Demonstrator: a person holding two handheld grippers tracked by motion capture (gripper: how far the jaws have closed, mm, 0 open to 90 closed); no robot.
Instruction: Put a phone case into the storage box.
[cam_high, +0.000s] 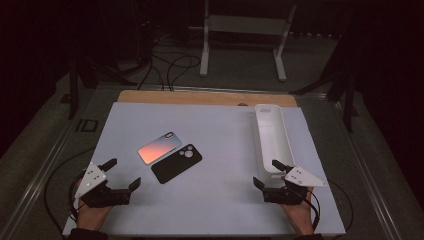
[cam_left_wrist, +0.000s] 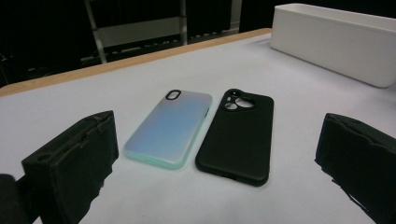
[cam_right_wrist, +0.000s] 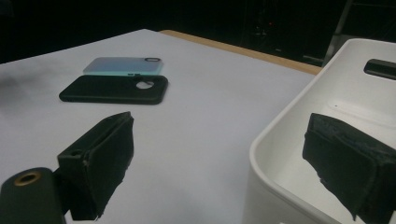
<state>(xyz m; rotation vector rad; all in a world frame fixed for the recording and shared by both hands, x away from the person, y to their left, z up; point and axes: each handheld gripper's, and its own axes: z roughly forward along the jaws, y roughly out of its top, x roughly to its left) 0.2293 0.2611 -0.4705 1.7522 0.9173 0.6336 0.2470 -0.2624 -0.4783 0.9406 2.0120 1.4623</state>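
Two phone cases lie side by side at mid-desk: an iridescent case (cam_high: 159, 147) left, a black case (cam_high: 176, 163) right. Left gripper (cam_high: 123, 174) and right gripper (cam_high: 265, 172) rest near, jaws apart, empty; the white bin (cam_high: 272, 137) stands far right.

One overhead camera and two claw-mounted cameras cover the same white-topped desk (cam_high: 210, 200).

The high view looks forward and down from above the person's side, taking in the whole desk from some way off. The left gripper view sits low and close, facing the iridescent pale-blue phone case (cam_left_wrist: 170, 128) and matte black phone case (cam_left_wrist: 238, 135). The right gripper view, equally low, looks across the long white plastic bin (cam_right_wrist: 299, 140). All three views share both cases and the bin.
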